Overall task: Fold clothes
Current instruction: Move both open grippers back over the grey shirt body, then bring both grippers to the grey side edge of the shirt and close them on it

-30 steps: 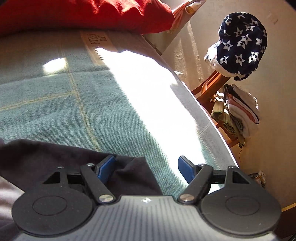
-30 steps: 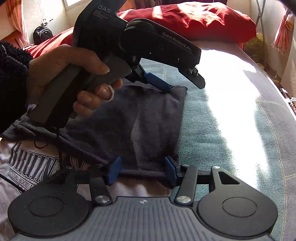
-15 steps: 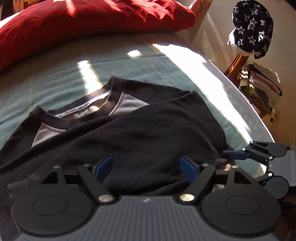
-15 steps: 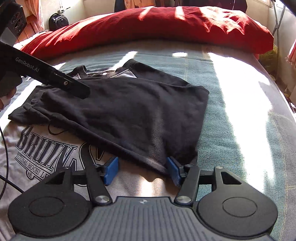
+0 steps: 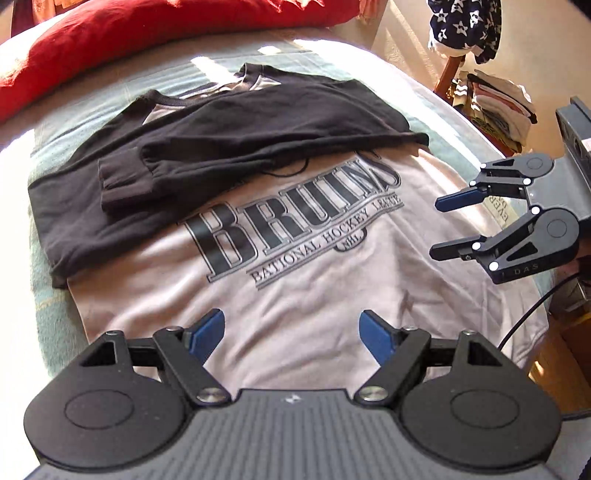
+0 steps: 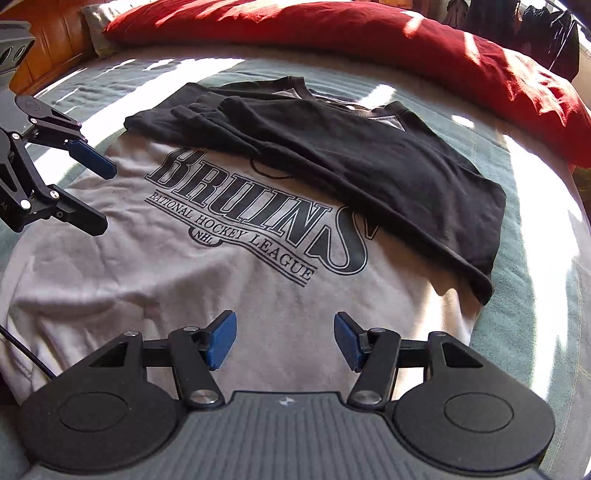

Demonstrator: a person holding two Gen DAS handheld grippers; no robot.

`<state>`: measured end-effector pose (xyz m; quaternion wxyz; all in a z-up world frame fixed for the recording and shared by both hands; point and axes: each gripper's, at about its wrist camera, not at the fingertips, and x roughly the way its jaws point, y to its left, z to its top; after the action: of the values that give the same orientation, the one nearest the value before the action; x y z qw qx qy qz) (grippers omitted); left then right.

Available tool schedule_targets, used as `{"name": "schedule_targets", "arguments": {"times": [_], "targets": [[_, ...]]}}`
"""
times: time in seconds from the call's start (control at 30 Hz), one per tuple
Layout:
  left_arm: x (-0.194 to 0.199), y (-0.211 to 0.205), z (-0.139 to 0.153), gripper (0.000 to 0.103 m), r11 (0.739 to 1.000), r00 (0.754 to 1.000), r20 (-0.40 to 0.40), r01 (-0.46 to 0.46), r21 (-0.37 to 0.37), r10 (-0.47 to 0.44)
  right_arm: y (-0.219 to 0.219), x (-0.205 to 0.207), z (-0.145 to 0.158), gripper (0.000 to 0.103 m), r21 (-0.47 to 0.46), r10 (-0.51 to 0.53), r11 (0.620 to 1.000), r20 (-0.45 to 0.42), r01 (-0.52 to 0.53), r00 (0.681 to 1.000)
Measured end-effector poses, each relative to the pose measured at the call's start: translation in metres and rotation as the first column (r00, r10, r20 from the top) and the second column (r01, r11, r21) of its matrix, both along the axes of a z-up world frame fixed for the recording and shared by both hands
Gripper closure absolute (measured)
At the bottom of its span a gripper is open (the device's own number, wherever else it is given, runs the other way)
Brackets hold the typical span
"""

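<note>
Lying flat, soft grey sweatshirt [image 5: 295, 295], black sleeves [image 5: 184, 155] folded.

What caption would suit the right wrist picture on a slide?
Open right gripper hovers over a grey Bruins sweatshirt with black sleeves folded across it, open left gripper alongside.

A green blanket [image 6: 532, 302] is striped by sunlight; a red pillow [image 6: 369, 33] is laid behind it, and a wooden chair [image 5: 448, 74] is piled with clothes.

"BRUINS, NATIONAL HOCKEY LEAGUE, NHL" on sweatshirt [image 6: 221, 295]
</note>
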<state>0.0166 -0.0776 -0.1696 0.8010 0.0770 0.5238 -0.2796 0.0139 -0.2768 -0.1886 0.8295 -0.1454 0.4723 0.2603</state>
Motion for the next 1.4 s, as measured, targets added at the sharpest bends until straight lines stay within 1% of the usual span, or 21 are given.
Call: {"name": "schedule_targets", "arguments": {"times": [0.1, 0.13, 0.2, 0.27, 0.33, 0.43, 0.5, 0.6, 0.67, 0.7, 0.73, 0.77, 0.83, 0.87, 0.9, 1.03, 1.1, 1.17, 1.27, 1.33, 1.4], "targets": [[-0.039, 0.012, -0.017, 0.023, 0.995, 0.995, -0.06, 0.087, 0.047, -0.084, 0.011, -0.031, -0.012, 0.039, -0.067, 0.025, 0.997, -0.074, -0.03, 0.997], [-0.051, 0.018, -0.022, 0.023, 0.993, 0.993, -0.068, 0.1, 0.067, -0.096, 0.011, -0.04, -0.013, 0.035, -0.081, 0.024, 0.996, -0.087, -0.031, 0.996], [-0.065, 0.028, -0.023, 0.02, 0.991, 0.992, -0.07, 0.107, 0.078, -0.102, 0.012, -0.053, -0.013, 0.032, -0.101, 0.015, 0.994, -0.119, -0.027, 0.993], [-0.066, 0.035, -0.017, 0.02, 0.994, 0.994, -0.067, 0.09, 0.061, -0.086, 0.012, -0.062, -0.009, 0.032, -0.119, -0.004, 0.993, -0.148, -0.014, 0.989], [-0.062, 0.039, -0.009, 0.02, 0.998, 0.997, -0.048, 0.06, 0.036, -0.058, 0.016, -0.064, -0.004, 0.032, -0.133, -0.01, 0.991, -0.146, -0.009, 0.989], [-0.05, 0.035, 0.0, 0.02, 0.998, 0.998, 0.031, 0.057, -0.017, -0.056, 0.03, -0.06, 0.007, 0.032, -0.101, 0.008, 0.995, -0.105, -0.019, 0.994], [-0.041, 0.029, -0.005, 0.02, 0.998, 0.997, 0.051, 0.055, -0.034, -0.054, 0.043, -0.054, 0.011, 0.032, -0.064, 0.038, 0.997, -0.082, -0.043, 0.996], [-0.029, 0.026, -0.024, 0.02, 1.0, 1.0, 0.002, 0.01, -0.022, -0.009, 0.054, -0.044, 0.006, 0.032, -0.028, 0.064, 0.997, -0.069, -0.066, 0.996], [-0.028, 0.031, -0.03, 0.019, 0.999, 1.0, -0.003, -0.013, -0.048, 0.013, 0.052, -0.044, -0.003, 0.032, -0.017, 0.045, 0.999, -0.111, -0.047, 0.993], [-0.029, 0.034, -0.031, 0.015, 0.998, 1.0, -0.002, -0.023, -0.064, 0.023, 0.046, -0.047, -0.009, 0.032, -0.01, 0.022, 1.0, -0.138, -0.024, 0.99], [-0.029, 0.036, -0.032, 0.01, 0.997, 0.999, -0.013, -0.033, -0.074, 0.032, 0.041, -0.051, -0.015, 0.027, -0.002, 0.003, 1.0, -0.16, -0.003, 0.987], [-0.028, 0.037, -0.033, 0.008, 0.996, 0.999, -0.027, -0.046, -0.081, 0.044, 0.036, -0.056, -0.017, 0.025, 0.011, -0.006, 1.0, -0.163, 0.008, 0.987], [-0.026, 0.039, -0.035, 0.001, 0.993, 0.996, -0.053, -0.073, -0.094, 0.068, 0.028, -0.064, -0.02, 0.012, 0.035, -0.022, 0.999, -0.169, 0.028, 0.985], [-0.026, 0.037, -0.036, 0.001, 0.994, 0.996, -0.057, -0.072, -0.083, 0.068, 0.026, -0.064, -0.019, 0.007, 0.043, -0.022, 0.999, -0.175, 0.029, 0.984], [-0.025, 0.033, -0.036, 0.001, 0.996, 0.996, -0.057, -0.065, -0.064, 0.062, 0.025, -0.065, -0.019, 0.0, 0.05, -0.021, 0.998, -0.181, 0.03, 0.983], [-0.024, 0.019, -0.036, 0.001, 0.999, 0.998, -0.056, -0.027, 0.024, 0.028, 0.018, -0.067, -0.017, 0.0, 0.08, -0.018, 0.996, -0.205, 0.035, 0.979], [-0.023, 0.013, -0.033, 0.001, 0.997, 0.997, -0.068, -0.033, 0.072, 0.038, 0.013, -0.068, -0.015, 0.002, 0.095, -0.022, 0.995, -0.216, 0.043, 0.976], [-0.024, 0.009, -0.025, 0.001, 0.991, 0.995, -0.068, -0.066, 0.114, 0.074, -0.007, -0.071, -0.006, 0.003, 0.119, -0.077, 0.987, -0.225, 0.106, 0.971], [-0.039, 0.001, -0.008, 0.001, 0.996, 0.999, -0.028, -0.041, 0.082, 0.043, -0.038, -0.081, 0.007, 0.004, 0.143, -0.116, 0.978, -0.231, 0.151, 0.966], [-0.053, -0.006, -0.002, 0.001, 0.998, 1.0, -0.016, -0.001, 0.055, 0.002, -0.048, -0.087, 0.01, 0.005, 0.17, -0.096, 0.976, -0.243, 0.139, 0.965], [-0.066, -0.009, -0.008, 0.001, 0.998, 0.998, -0.044, 0.041, 0.057, -0.039, -0.052, -0.093, 0.004, 0.005, 0.176, -0.055, 0.978, -0.282, 0.108, 0.958]]}}
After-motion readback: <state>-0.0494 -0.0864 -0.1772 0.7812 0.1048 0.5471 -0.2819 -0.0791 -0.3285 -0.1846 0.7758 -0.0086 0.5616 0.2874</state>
